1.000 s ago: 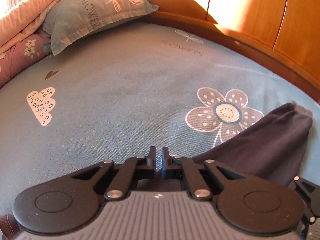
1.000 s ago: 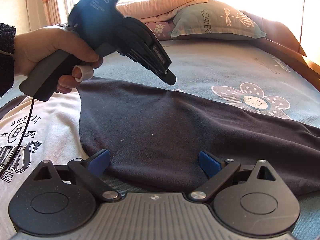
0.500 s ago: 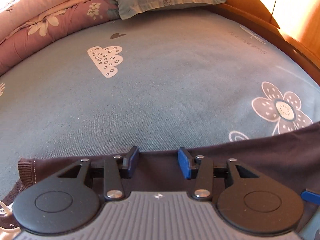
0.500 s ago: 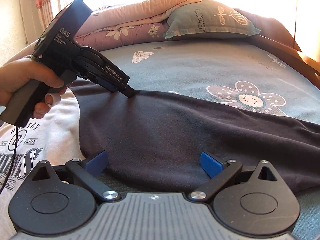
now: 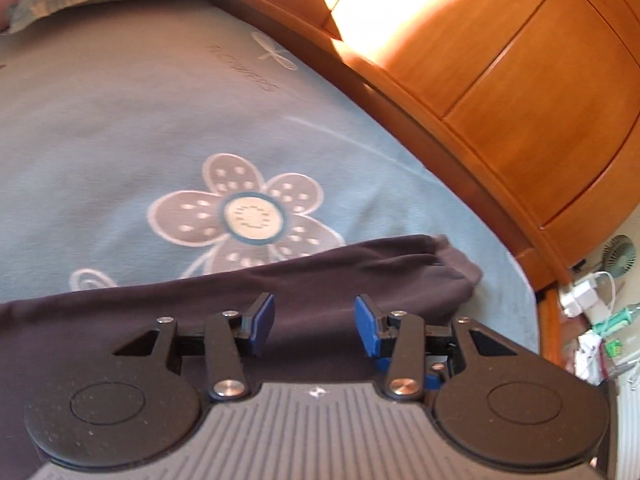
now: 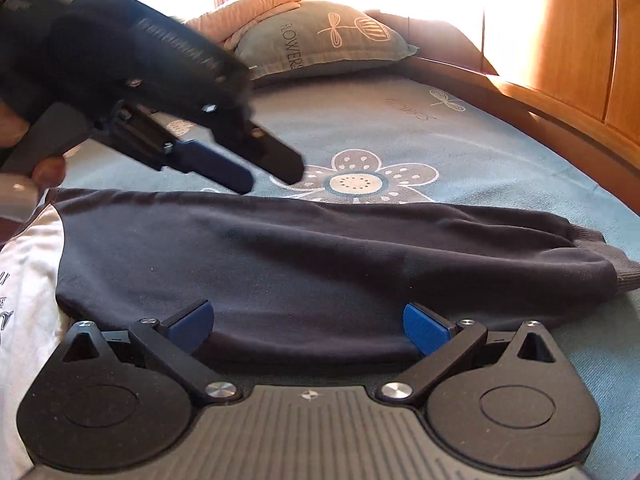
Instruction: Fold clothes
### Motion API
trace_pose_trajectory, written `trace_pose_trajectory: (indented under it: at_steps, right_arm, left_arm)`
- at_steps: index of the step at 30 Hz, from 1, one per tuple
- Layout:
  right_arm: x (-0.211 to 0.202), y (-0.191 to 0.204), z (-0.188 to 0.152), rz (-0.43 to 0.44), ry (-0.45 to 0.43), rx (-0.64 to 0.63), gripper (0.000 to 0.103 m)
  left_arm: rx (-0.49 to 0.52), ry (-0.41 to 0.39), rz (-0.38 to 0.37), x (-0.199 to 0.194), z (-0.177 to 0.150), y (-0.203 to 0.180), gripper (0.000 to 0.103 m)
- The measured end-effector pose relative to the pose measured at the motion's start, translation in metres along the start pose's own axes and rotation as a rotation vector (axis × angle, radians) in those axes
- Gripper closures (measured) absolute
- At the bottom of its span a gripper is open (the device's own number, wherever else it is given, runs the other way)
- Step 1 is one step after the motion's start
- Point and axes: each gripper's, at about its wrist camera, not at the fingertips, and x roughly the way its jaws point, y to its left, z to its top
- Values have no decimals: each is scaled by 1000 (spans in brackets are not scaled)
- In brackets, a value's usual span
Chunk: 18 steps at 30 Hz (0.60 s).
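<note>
**Both hand-held grippers open over dark sleeve**

We see a dark navy sleeve lying stretched across the bed, w/ its ribbed cuff toward the wooden bed frame. The sleeve joins a white printed shirt body at the left edge of the right wrist view. It partly covers the flower print on the blue sheet.

Our left hand-held gripper hangs above the sleeve's far edge, near the shoulder end; jaws apart, nothing between them. In its own wrist view the left hand-held gripper has blue pads spread, w/ dark fabric below them; contact w/ cloth we can't tell.

Our right hand-held gripper sits at the sleeve's near edge, fingers wide apart, the fabric hem lying between them, not pinched.

A pillow rests at the head of the bed, w/ folded pink bedding behind it. Misc. clutter incl. a small fan shows beside the bed frame.
</note>
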Motion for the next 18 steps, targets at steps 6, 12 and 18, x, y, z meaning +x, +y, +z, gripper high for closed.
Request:
trace_pose_trajectory:
  at_steps: [6,12,18]
  right_arm:
    - [-1,-3,-5,17,-4,-32,0]
    - [-5,-9,-8,8,2,-56,0]
    - [-4,-10,-8,-3,-1,-57,0]
  left_arm:
    - [-3,119,-67,66,11,-33,65]
    - [-9,41,-32,98,32,-38,68]
    - [49,25,15,90,38,-55,68]
